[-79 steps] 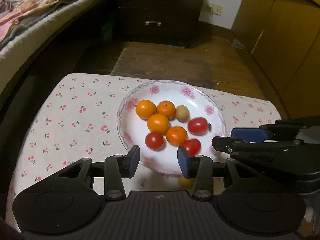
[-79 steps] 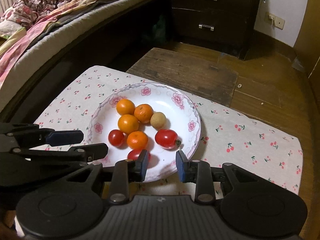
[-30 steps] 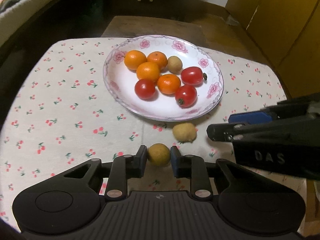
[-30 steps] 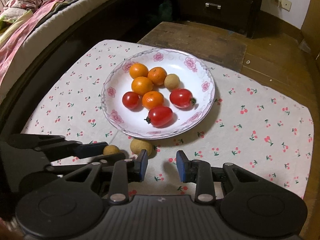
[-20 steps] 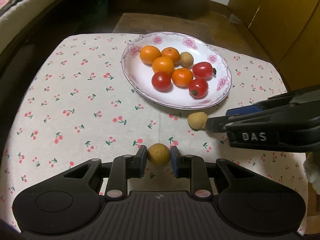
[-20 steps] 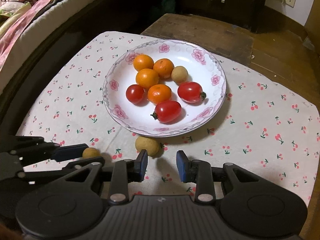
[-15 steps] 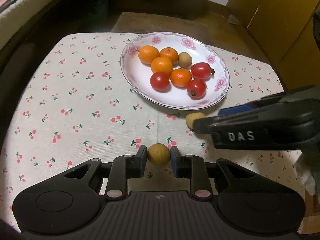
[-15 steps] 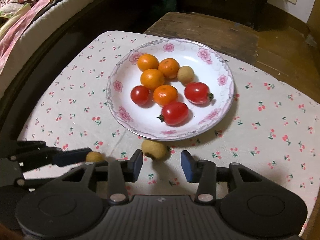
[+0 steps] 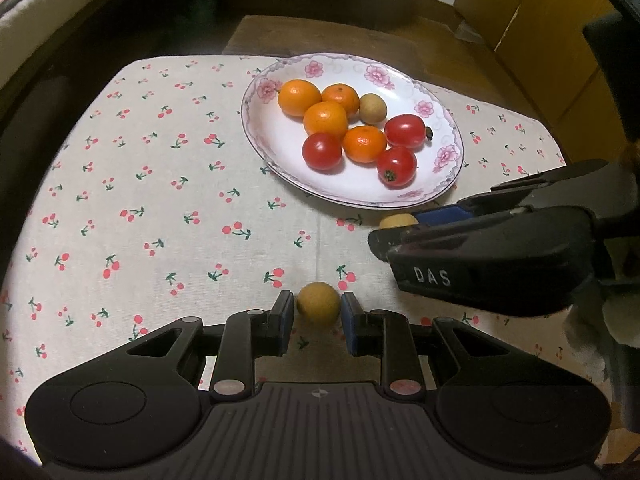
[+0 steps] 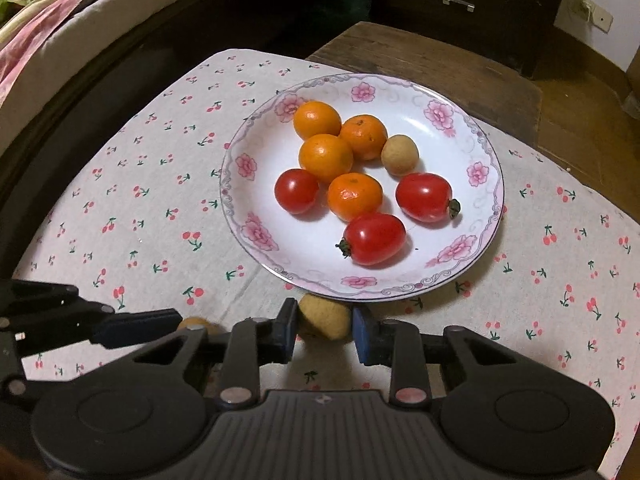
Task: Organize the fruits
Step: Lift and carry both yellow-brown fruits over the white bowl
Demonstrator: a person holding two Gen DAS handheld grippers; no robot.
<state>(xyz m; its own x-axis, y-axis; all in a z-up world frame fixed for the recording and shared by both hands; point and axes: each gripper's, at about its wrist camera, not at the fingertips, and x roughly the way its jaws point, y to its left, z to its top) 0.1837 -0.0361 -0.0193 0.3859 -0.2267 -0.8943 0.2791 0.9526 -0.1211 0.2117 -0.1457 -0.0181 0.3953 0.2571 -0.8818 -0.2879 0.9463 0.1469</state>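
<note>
A white floral plate on a cherry-print cloth holds several oranges, three red tomatoes and one tan longan. My left gripper is shut on a tan longan and holds it just above the cloth in front of the plate. My right gripper has its jaws around a second longan lying on the cloth at the plate's near rim; the pads sit close on both sides of it. This longan also shows in the left wrist view.
The cherry-print cloth covers a small table. A bed edge runs along the left. A dark drawer cabinet and a wooden floor lie beyond the table. Yellow cupboards stand at the right.
My right gripper has moved forward and down and closed its jaws around the second longan by the plate rim. My left gripper still holds its longan, nearly still.
</note>
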